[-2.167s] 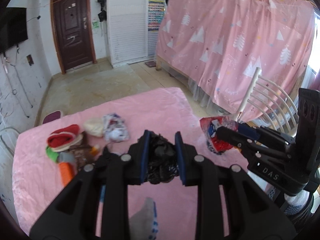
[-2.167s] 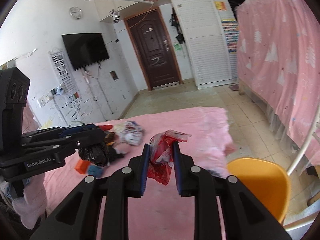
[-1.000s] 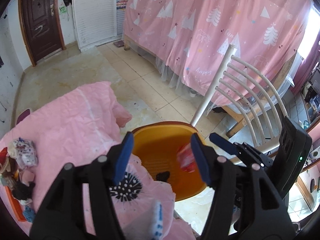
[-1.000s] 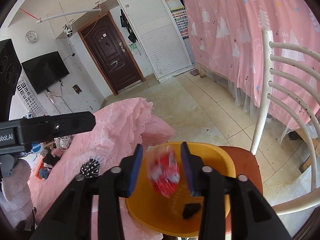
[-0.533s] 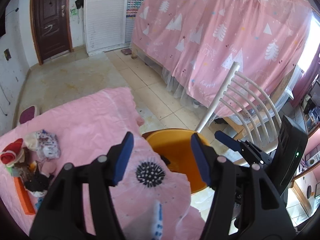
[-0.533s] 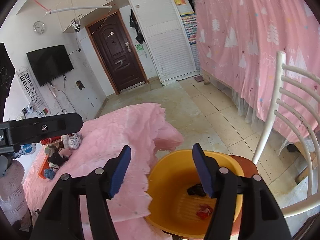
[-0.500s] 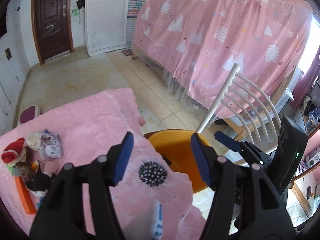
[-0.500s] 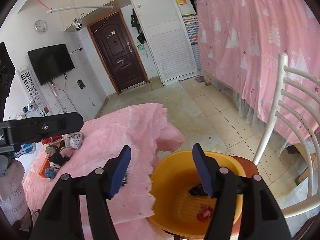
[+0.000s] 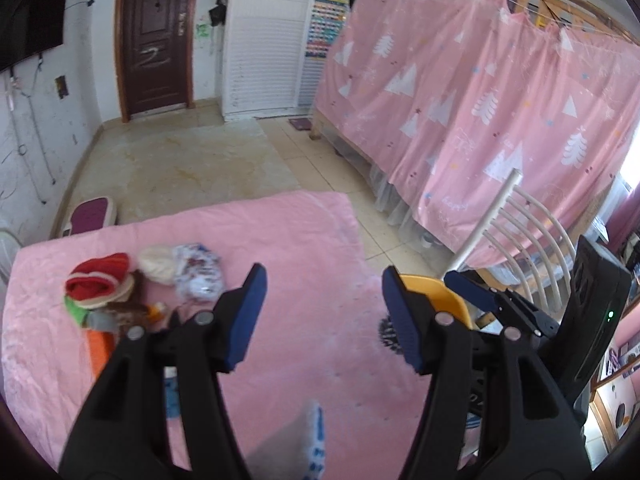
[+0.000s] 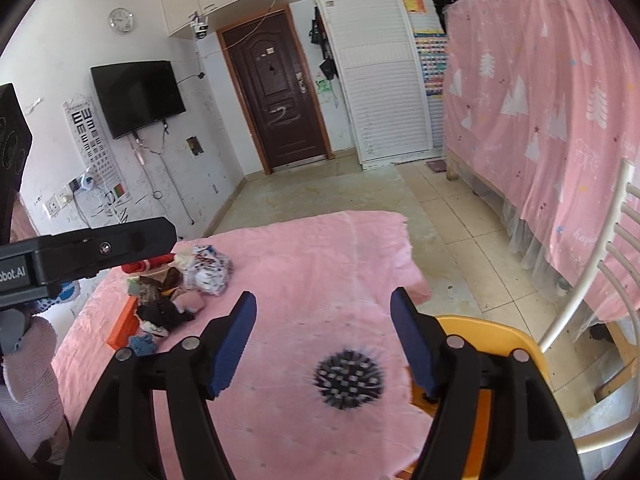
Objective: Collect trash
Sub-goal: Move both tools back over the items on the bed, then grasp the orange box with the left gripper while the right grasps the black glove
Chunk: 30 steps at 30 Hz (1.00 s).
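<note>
A heap of trash lies at the left of the pink-clothed table (image 9: pixel 300 240): a crumpled white wrapper (image 9: pixel 198 272), a red and white bundle (image 9: pixel 100 280), a brown wrapper (image 9: pixel 128 312) and an orange box (image 9: pixel 100 352). In the right wrist view the white wrapper (image 10: pixel 210 268) sits beside a black bag (image 10: pixel 160 314). My left gripper (image 9: pixel 323 280) is open and empty above the cloth. My right gripper (image 10: pixel 323 300) is empty too, and its jaws are opening. The yellow basin (image 10: pixel 500 344) stands low to the right, with its inside hidden.
The basin (image 9: pixel 432 292) rests on a chair with a white barred back (image 10: pixel 592 272). A pink curtain (image 10: pixel 540 100) hangs at the right, with tiled floor (image 10: pixel 340 188) beyond the table. The cloth (image 10: pixel 320 248) carries a black spiky print (image 10: pixel 348 376).
The red wrapper left the right gripper and landed in the basin, and the right jaws widened. Both views swung from the basin back over the table, so the trash heap is nearer.
</note>
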Each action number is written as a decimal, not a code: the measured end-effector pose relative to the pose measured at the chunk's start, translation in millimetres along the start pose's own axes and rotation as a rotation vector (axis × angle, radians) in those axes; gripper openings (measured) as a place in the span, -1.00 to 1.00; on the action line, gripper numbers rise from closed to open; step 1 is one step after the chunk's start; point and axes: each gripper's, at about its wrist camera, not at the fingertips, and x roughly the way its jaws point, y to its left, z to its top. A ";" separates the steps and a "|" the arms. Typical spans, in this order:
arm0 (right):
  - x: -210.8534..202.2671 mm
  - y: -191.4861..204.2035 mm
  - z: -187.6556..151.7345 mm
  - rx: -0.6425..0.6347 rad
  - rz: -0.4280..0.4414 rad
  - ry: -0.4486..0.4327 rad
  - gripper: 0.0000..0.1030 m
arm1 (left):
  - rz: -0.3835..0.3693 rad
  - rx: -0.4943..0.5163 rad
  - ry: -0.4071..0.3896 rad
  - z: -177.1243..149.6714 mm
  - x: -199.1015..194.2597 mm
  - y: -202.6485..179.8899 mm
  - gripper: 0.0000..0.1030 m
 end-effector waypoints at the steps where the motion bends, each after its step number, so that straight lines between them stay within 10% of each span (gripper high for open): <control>1: 3.6 6.9 1.0 -0.009 0.008 0.005 0.19 | 0.009 -0.010 -0.001 -1.6 -2.2 7.6 0.12; 14: 41.6 81.6 6.3 -0.093 0.076 0.059 0.34 | 0.155 -0.122 -0.031 -29.0 -37.6 108.3 0.24; 30: 90.1 141.4 1.5 -0.151 0.099 0.146 0.43 | 0.149 -0.238 0.097 -68.6 -14.9 185.4 0.38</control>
